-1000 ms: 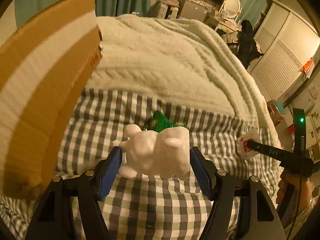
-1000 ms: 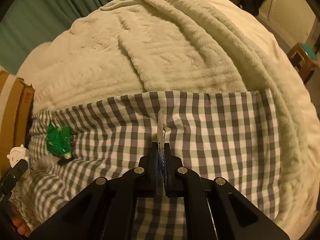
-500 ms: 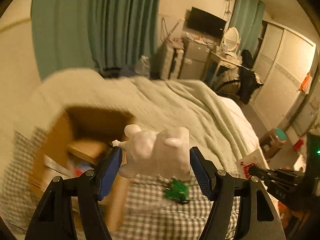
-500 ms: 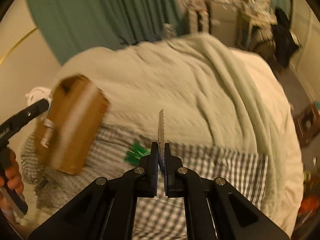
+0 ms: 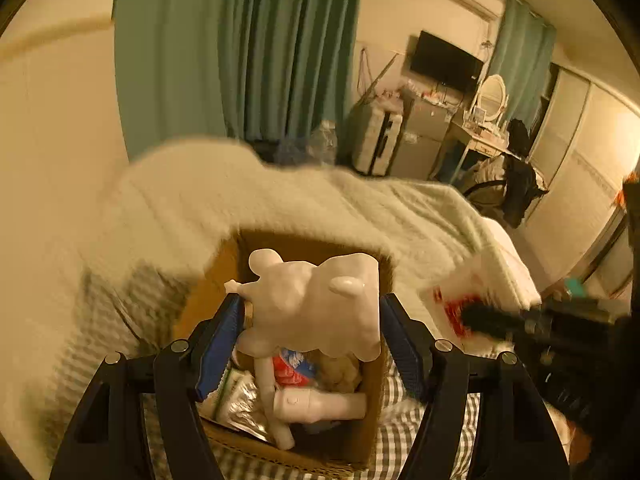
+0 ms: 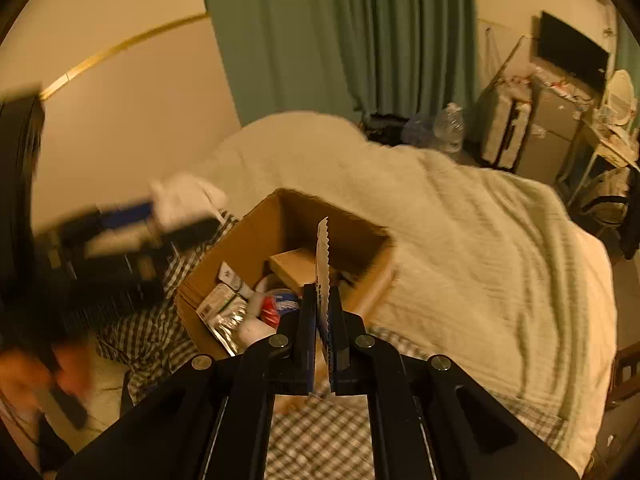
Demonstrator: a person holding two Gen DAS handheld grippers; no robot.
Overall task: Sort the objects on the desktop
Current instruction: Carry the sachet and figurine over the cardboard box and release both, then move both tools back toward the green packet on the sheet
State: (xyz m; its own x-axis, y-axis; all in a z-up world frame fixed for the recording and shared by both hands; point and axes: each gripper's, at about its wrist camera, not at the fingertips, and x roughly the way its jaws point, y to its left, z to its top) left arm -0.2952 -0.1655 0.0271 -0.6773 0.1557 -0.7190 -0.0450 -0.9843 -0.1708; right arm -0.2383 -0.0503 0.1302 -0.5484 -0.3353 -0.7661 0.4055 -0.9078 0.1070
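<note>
My left gripper (image 5: 312,316) is shut on a white animal-shaped toy (image 5: 316,304) and holds it above an open cardboard box (image 5: 208,292). The box holds a white bottle (image 5: 320,402), a foil pouch (image 5: 236,400) and a red-and-blue packet (image 5: 290,364). My right gripper (image 6: 322,312) is shut on a thin flat sachet with a serrated edge (image 6: 322,256), held upright over the near edge of the same box (image 6: 360,240). The left gripper with the toy shows blurred at the left of the right wrist view (image 6: 176,208).
The box stands on a checkered cloth (image 6: 320,440) over a bed with a cream blanket (image 6: 480,240). Green curtains (image 5: 280,48), a TV (image 5: 446,58) and a dresser stand beyond the bed. The right gripper shows blurred in the left wrist view (image 5: 520,320).
Both grippers rose from the checkered cloth and swung left over the open box. The green toy on the cloth has gone out of view. Both grips stayed shut.
</note>
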